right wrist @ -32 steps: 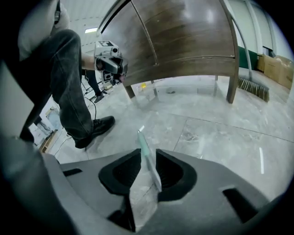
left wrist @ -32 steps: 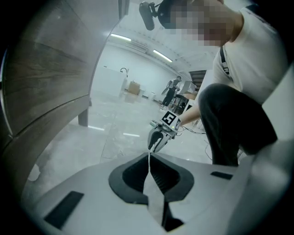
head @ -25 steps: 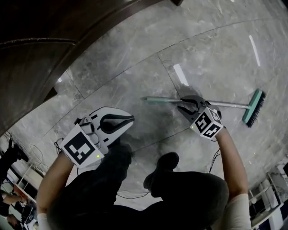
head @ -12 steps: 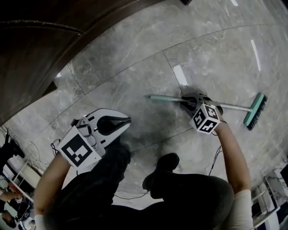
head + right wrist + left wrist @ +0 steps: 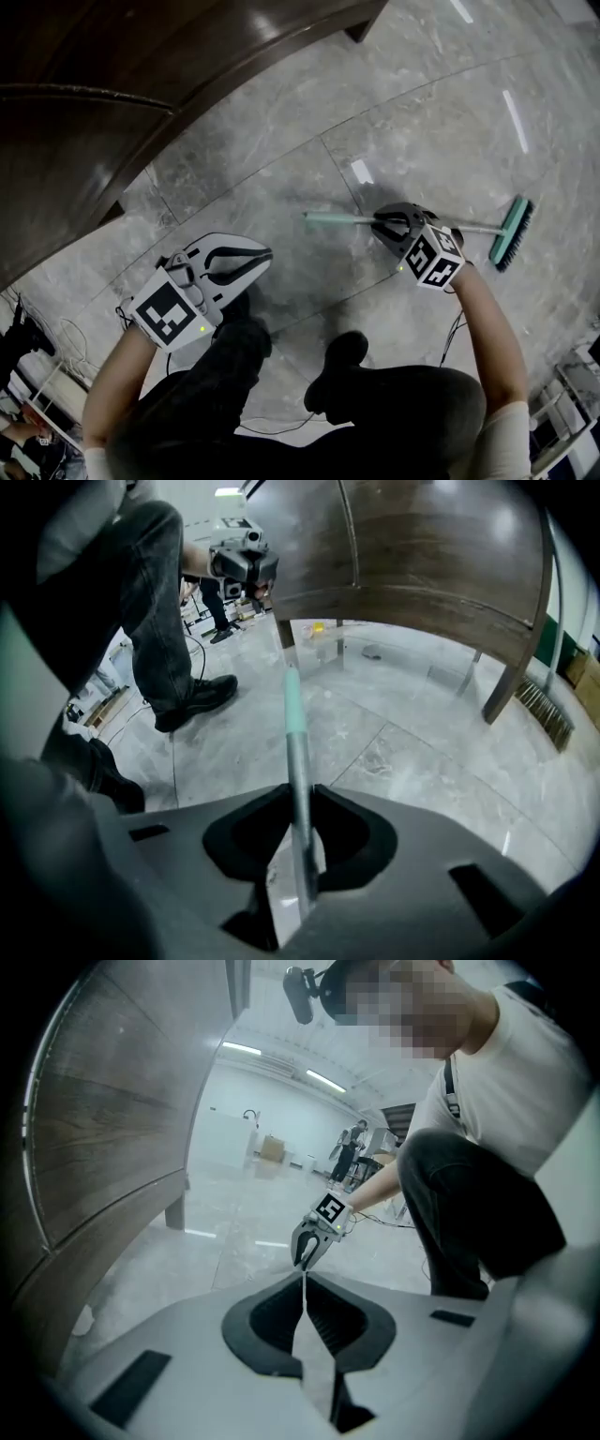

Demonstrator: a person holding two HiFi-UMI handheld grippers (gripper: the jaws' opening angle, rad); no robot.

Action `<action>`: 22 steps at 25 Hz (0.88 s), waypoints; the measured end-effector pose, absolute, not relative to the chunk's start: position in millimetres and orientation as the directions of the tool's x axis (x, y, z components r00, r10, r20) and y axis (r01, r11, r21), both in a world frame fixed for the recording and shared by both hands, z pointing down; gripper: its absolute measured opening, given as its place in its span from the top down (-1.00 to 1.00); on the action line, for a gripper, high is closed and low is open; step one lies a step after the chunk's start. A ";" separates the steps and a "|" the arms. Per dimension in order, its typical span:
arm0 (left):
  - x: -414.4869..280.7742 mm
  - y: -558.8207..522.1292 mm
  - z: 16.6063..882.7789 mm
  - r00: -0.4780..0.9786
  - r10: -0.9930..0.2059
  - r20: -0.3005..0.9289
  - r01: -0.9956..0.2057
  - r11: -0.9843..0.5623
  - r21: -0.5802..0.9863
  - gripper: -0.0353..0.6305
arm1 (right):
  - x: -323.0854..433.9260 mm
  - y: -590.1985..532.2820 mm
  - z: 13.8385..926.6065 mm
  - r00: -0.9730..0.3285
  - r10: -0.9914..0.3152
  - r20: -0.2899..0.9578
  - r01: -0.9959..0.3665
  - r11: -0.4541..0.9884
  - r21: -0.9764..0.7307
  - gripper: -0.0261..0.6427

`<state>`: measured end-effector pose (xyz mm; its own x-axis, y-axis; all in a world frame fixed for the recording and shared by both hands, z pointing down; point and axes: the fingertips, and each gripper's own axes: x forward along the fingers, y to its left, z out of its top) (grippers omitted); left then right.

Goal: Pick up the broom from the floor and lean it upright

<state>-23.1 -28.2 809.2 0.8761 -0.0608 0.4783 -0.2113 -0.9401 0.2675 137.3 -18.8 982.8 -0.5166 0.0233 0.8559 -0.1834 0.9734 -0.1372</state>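
The broom lies out to the right on the grey stone floor, with a metal handle [image 5: 473, 227], a teal grip end [image 5: 328, 218] and a teal brush head [image 5: 511, 234]. My right gripper [image 5: 382, 223] is on the handle near its middle. Its jaws have just been closing and now press on the shaft. In the right gripper view the handle [image 5: 294, 752] runs straight out between the right gripper's [image 5: 300, 794] jaws, above the floor. My left gripper [image 5: 267, 253] hangs apart at the left, shut and holding nothing; its tips meet [image 5: 305, 1274].
A large dark wooden piece of furniture [image 5: 141, 75] curves along the upper left, on legs [image 5: 506, 682]. The person's shoes [image 5: 342, 352] and thin cables [image 5: 450, 328] are on the floor close by. Other people and equipment stand far off in the room.
The right gripper's jaws have closed in on the broom handle and the hand has risen slightly with it. The left gripper has stayed nearly where it was.
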 end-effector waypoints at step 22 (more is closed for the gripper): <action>-2.4 -94.1 674.9 0.909 -0.150 0.389 -0.230 -0.958 0.169 0.86 | 122.6 -149.7 754.4 -0.693 -0.268 0.670 -0.460 0.879 -0.123 0.68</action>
